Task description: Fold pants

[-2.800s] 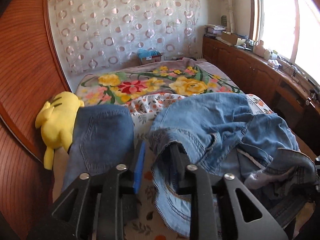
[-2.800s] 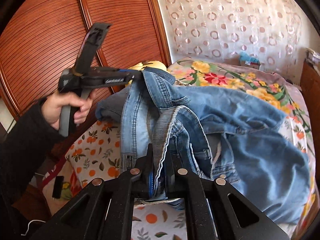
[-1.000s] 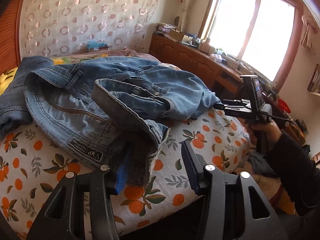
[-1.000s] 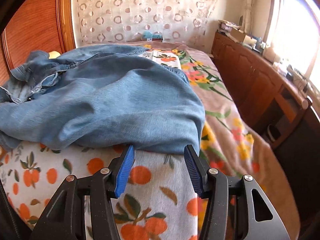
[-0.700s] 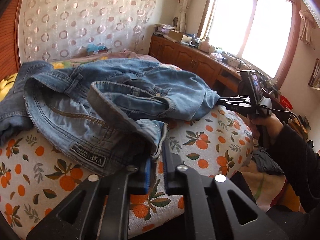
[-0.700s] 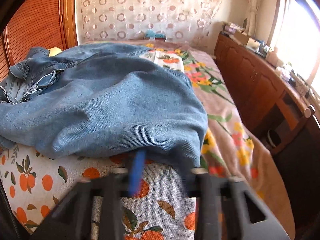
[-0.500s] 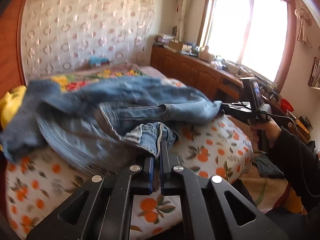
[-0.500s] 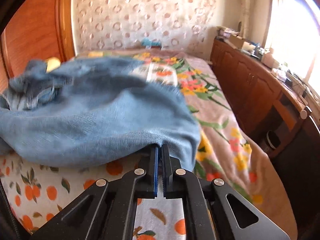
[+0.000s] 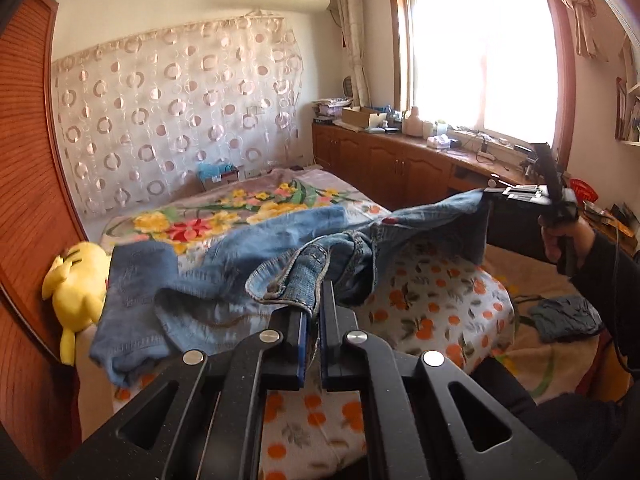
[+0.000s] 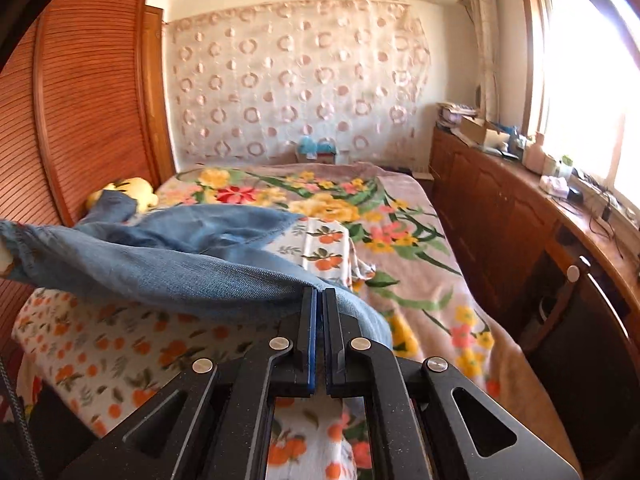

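Blue denim pants (image 9: 224, 264) hang stretched in the air above the bed. My left gripper (image 9: 313, 300) is shut on the waistband at one end. My right gripper (image 10: 319, 300) is shut on the denim edge (image 10: 180, 276) at the other end; it also shows in the left wrist view (image 9: 486, 196), held by a hand, with the fabric lifted up to it. The rest of the pants trails down onto the bed toward the wardrobe side.
The bed has an orange-print sheet (image 9: 440, 304) over a flowered blanket (image 10: 400, 240). A yellow plush toy (image 9: 76, 284) lies by the wooden wardrobe (image 10: 80, 120). A wooden cabinet (image 10: 520, 216) runs under the window. A dark cloth (image 9: 564, 316) lies on the floor.
Both grippers closed on the pants and lifted them off the bed. The denim now hangs stretched between them, higher than half a second ago.
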### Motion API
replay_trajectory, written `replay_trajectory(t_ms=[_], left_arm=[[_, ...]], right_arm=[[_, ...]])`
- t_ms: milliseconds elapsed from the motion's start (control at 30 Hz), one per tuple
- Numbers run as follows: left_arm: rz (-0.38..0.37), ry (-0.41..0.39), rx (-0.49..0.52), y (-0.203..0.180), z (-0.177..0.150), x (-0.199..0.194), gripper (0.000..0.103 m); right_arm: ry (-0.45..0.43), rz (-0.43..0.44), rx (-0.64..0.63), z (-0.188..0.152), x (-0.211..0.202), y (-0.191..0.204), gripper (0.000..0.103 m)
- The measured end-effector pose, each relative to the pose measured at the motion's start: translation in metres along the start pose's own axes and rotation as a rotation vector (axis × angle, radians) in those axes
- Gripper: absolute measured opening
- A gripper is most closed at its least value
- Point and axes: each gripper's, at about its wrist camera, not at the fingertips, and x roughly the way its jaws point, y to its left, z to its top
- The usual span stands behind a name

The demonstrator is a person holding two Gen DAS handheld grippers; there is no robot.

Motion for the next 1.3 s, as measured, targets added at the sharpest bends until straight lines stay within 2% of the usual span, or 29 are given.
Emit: replay_trajectory(t_ms=[133,233,300,467,733,867,967,1033,1133,1200,1300], left_arm=[[-0.008,0.053,-0.03,-0.003,-0.033,-0.001,0.005],[-0.017,0.135,-0.071,0.001,-0.058,0.017,0.006],[-0.013,0.172,-0.063,-0.003,-0.072,0.026,0.006],[-0.023,0.195,-0.074,-0.014,-0.088,0.027,0.008],[-0.033,0.254,-0.1,-0.012,-0.105,0.027,0.019],[-0.026,0.254,-0.077,-0.008,-0.105,0.016,0.023],[-0.004,0.237,-0.068,-0.002,-0.102,0.005,0.032],[0.001,0.222,-0.08,0.006,-0.098,-0.001,0.043],[0.034,0.199,-0.088,0.019,-0.094,-0.005,0.048],[0.057,0.187,-0.104,0.03,-0.091,-0.002,0.049],[0.077,0.174,-0.132,0.048,-0.088,0.009,0.049]], right_arm=[[0.015,0.046,0.016,-0.03,-0.011,-0.01,0.002],[0.079,0.07,0.023,-0.058,-0.002,-0.018,0.002],[0.129,0.082,0.039,-0.075,0.011,-0.023,0.002],[0.17,0.088,0.069,-0.101,0.027,-0.042,0.002],[0.175,0.076,0.083,-0.096,0.014,-0.057,0.002],[0.152,0.057,0.07,-0.083,-0.001,-0.033,0.002],[0.131,0.055,0.065,-0.084,-0.008,-0.021,0.005],[0.123,0.063,0.065,-0.087,-0.004,-0.013,0.005],[0.121,0.082,0.047,-0.083,0.007,0.001,0.006],[0.117,0.097,0.035,-0.08,0.019,0.011,0.009],[0.109,0.132,0.03,-0.075,0.041,0.025,0.024]])
